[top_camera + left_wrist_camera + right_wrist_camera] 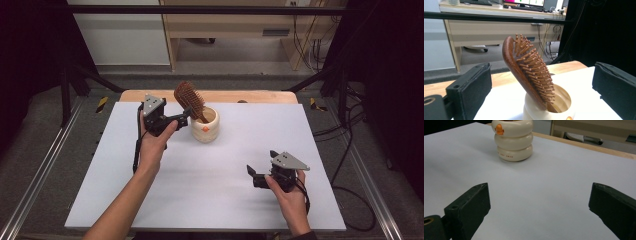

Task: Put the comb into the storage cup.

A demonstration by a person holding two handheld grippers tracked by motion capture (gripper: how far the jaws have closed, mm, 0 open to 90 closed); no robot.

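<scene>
Two hand-held black grippers work above one white table sheet [200, 180]. At the left, the left gripper [186, 116] hovers just beside the single brown wooden paddle hairbrush [190, 100]; its jaws stand wide apart and grip nothing, the brush showing between them in the left gripper view. That hairbrush [529, 70] stands handle-down in the one cream, ring-stacked ceramic cup with an orange mark [205, 125]. Its long axis tilts up and to the left in the high view, its head above the rim and its bristles facing right in the left gripper view. The cup sits near the far edge of the sheet. Farther right and nearer the person, the right gripper [260, 172] hangs low over bare sheet, well apart from the cup [512, 140], jaws wide open and empty. A pale wooden tabletop [260, 96] shows beyond the sheet; behind lie grey floor, a light wooden desk [235, 25] and trailing cables.
</scene>
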